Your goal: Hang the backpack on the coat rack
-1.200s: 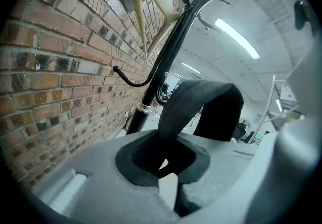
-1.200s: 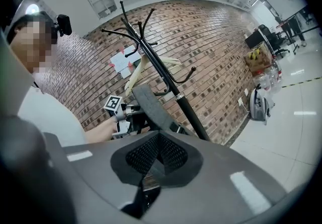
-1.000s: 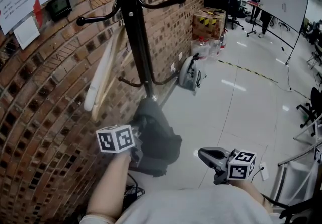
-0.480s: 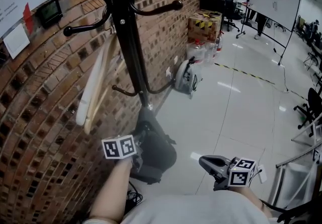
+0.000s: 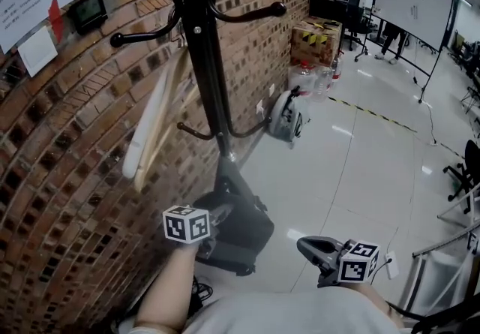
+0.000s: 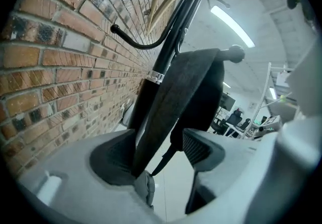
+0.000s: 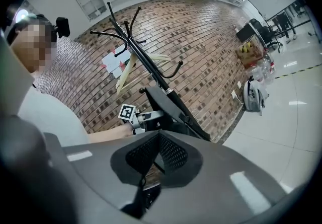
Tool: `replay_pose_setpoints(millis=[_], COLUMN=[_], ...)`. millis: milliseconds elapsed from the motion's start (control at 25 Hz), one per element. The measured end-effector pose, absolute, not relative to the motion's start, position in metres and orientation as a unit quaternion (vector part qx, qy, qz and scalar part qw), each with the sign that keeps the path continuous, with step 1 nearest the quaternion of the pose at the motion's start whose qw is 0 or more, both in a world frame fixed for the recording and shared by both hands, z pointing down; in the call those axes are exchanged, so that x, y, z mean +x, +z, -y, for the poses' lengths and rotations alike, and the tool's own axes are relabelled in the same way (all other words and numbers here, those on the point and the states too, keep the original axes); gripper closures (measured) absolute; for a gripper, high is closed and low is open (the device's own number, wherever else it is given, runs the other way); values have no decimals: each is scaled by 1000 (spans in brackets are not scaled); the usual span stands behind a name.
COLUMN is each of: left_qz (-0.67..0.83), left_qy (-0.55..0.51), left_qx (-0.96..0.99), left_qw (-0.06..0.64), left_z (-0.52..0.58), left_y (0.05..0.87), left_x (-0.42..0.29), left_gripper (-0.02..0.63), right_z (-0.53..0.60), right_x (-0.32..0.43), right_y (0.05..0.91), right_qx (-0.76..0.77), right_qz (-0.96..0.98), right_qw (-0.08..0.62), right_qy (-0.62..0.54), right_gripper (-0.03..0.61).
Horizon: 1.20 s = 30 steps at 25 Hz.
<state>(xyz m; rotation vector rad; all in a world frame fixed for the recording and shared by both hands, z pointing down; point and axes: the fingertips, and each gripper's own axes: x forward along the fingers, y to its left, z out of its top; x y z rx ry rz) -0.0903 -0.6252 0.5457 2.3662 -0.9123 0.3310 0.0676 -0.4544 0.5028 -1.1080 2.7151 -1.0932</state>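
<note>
1. The coat rack (image 5: pixel 208 62) is a slim, black, smooth metal pole with curved arms that end in round knobs. It stands close against a rough red-brown brick wall (image 5: pixel 67 160).
2. The backpack (image 5: pixel 244 224) is dark grey woven cloth, soft and slumped. It hangs low on the rack, against the pole and just above the glossy pale floor (image 5: pixel 352 167). Whether its bottom touches the floor cannot be told.
3. In the left gripper view, a broad flat strap (image 6: pixel 176 97) of matte webbing runs up and over a hook (image 6: pixel 234 54) with a ball tip.
4. The left gripper (image 6: pixel 160 148) points up along that strap. Its ribbed dark fingers (image 6: pixel 198 148) are spreading apart. The strap passes between them, lying by the left pad and clear of the right one, and neither pad presses on it.
5. A cube with black-and-white square markers (image 5: pixel 186 224) sits on top of the left gripper, beside the backpack.
6. The right gripper (image 7: pixel 160 150) is held off to the side, well apart from the backpack. Its mesh-textured fingers (image 7: pixel 173 155) meet in a closed wedge with nothing between them.
7. Long pale slats (image 5: pixel 154 118), flat and narrow, lean against the bricks beside the pole.
</note>
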Motion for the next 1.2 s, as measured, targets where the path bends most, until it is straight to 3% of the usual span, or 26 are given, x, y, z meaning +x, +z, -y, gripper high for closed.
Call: replay_pose_setpoints(millis=[320,360,440,920,1200], left_qz=[375,380,382,276,273], left_qy=[46,30,6,0,9], left_qx=[875,875,878,936,931], left_qw=[301,298,289,218,244], left_z=[566,554,523,237,100], left_y=[507,498,481,414,440], left_x=[-123,-127,-132,-51,-18], left_gripper=[343,407,613,614,614], right_z=[423,415,393,198,76], right_x=[69,68,64,65,82], right_y=[491,490,487,461,470], right_qx=[-335,-331,-321,-266,-252], right_qz=[-877,-880,-885,-917,-922], right_qw=[8,9,8,8,2], right_qy=[-344,-341,-337,-297,-294], right_gripper=[568,568,568,577,577])
